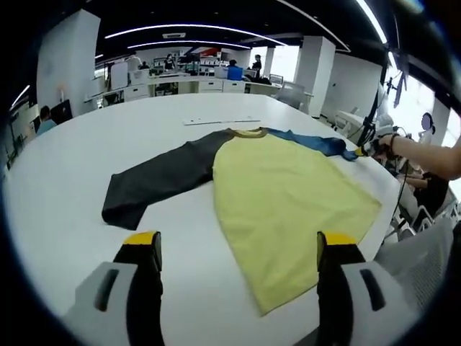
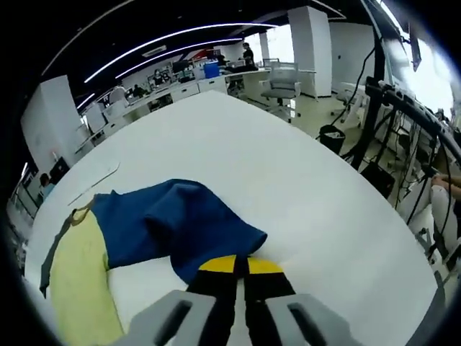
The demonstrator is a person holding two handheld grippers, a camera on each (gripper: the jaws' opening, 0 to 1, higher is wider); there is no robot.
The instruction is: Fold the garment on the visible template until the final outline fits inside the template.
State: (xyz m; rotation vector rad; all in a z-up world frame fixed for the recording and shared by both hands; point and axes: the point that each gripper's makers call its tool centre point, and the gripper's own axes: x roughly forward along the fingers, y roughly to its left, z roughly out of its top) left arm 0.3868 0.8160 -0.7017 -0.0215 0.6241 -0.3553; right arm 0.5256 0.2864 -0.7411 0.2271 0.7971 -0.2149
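Left gripper view showed the garment (image 1: 288,194) spread nearly flat on the white surface (image 1: 65,187), dark sleeve out sideways, so folding had barely begun (no template outline could be made out). The left gripper (image 1: 239,249) hung wide apart, holding nothing. The right gripper (image 2: 240,265) was pinched closed on the blue sleeve (image 2: 180,223). No containers were present.

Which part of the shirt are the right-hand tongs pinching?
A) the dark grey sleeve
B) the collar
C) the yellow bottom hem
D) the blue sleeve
D: in the right gripper view the right tongs are closed on the cuff edge of the blue sleeve.
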